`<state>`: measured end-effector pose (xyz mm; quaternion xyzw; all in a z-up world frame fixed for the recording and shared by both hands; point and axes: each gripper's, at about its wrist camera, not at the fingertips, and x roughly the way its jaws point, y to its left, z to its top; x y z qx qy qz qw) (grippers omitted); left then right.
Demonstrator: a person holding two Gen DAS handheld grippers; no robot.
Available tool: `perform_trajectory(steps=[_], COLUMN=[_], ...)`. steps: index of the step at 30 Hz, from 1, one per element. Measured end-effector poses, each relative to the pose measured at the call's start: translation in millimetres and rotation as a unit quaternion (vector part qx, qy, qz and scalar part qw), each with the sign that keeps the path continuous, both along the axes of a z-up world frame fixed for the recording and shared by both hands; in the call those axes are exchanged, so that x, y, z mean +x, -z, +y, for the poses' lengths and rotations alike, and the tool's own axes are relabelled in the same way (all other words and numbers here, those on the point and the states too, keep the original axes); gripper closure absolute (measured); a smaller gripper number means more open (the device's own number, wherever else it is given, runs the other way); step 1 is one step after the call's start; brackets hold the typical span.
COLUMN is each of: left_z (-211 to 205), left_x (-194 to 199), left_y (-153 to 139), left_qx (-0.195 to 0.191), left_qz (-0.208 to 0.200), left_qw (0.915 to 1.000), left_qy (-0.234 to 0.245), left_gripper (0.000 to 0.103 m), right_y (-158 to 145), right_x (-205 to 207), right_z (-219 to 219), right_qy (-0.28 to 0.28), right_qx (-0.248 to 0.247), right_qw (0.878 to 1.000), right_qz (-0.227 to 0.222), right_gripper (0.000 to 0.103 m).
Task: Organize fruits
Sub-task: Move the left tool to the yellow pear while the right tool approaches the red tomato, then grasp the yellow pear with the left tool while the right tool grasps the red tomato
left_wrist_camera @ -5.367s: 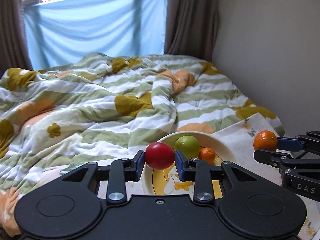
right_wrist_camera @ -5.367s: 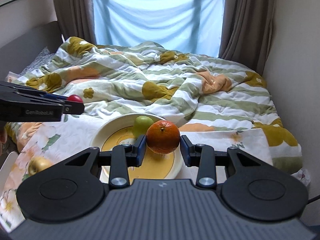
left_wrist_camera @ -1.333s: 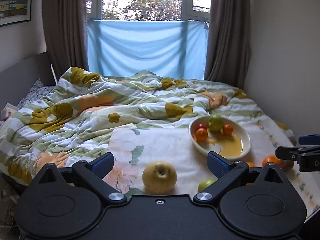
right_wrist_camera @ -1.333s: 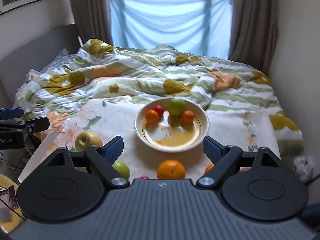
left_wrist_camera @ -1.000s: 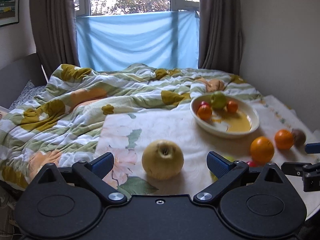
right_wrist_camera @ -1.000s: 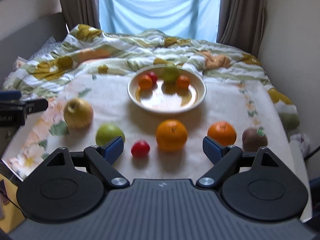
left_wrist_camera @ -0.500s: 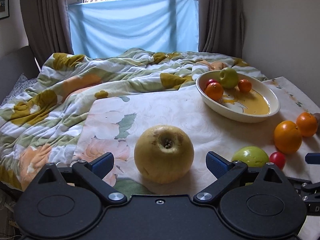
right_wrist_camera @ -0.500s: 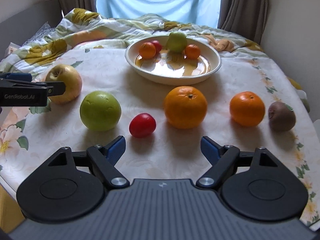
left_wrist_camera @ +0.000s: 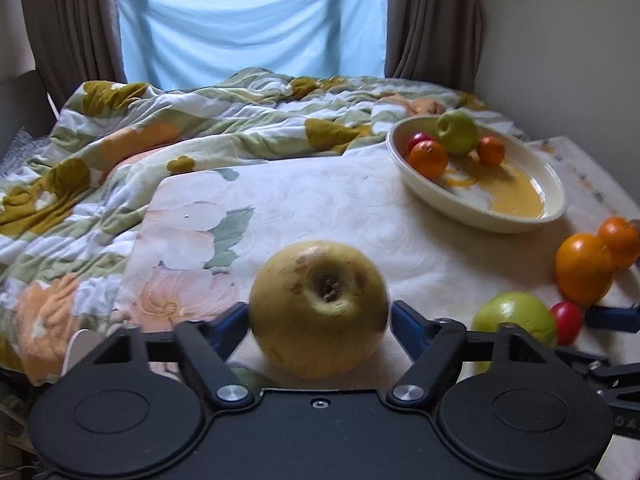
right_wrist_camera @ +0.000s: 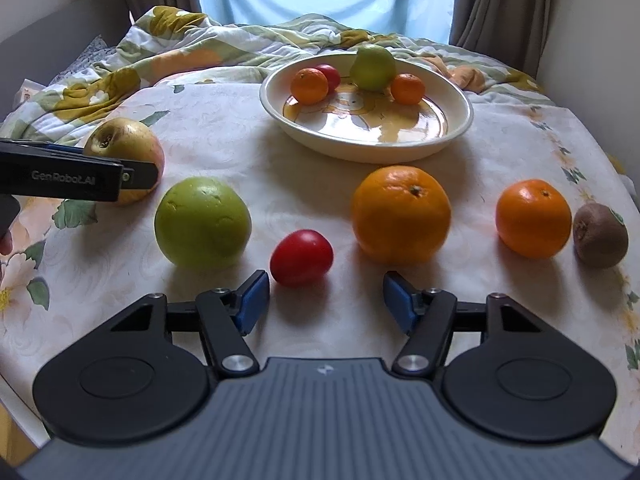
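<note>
A yellow apple (left_wrist_camera: 320, 308) rests on the floral cloth between the jaws of my left gripper (left_wrist_camera: 320, 316). The jaws are closing and the blue pads (left_wrist_camera: 236, 322) touch its sides. My right gripper (right_wrist_camera: 326, 300) is open and its jaws are closing with nothing between them. A red tomato (right_wrist_camera: 302, 256) lies just past its left pad, and a large orange (right_wrist_camera: 400, 214) sits beyond. A cream bowl (right_wrist_camera: 460, 128) further back holds a green apple, two small oranges and a red tomato. The left gripper's finger (right_wrist_camera: 80, 176) crosses the yellow apple (right_wrist_camera: 128, 140).
On the cloth also lie a green apple (right_wrist_camera: 203, 222), a smaller orange (right_wrist_camera: 534, 218) and a kiwi (right_wrist_camera: 600, 236) near the right edge. A rumpled quilt (left_wrist_camera: 180, 128) covers the bed behind. A wall stands at the right and curtains at the back.
Both grippers have sunk toward the cloth and their jaws have narrowed. The left one has closed in on the yellow apple. The right one has come close to the red tomato.
</note>
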<state>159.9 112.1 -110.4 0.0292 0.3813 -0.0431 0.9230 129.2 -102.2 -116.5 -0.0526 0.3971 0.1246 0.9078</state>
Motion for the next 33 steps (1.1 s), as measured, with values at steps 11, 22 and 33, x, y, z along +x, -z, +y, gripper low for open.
perform_trajectory(steps=[11,22,33], left_z=[4.4,8.4,3.6], left_x=[-8.7,-27.5,-49.9], left_y=[-2.1,-4.7,-31.8], left_qx=[-0.006,-0.020,-0.032], left_qz=[0.008,0.011,-0.017], left_qw=[0.9999,0.9997,0.9993], left_qy=[0.000,0.001,0.002], left_gripper=[0.024,0.025,0.025], right_y=[-0.9,-3.5,-23.9], right_x=[0.3,2.2,-4.2], right_z=[9.2,12.9,10.3], right_qy=[-0.011,-0.011,-0.001], right_qx=[-0.004,-0.007,-0.002], right_qw=[1.000,1.000,0.999], right_qz=[-0.008,-0.024,-0.040], right_gripper=[0.045,0.053,0.054])
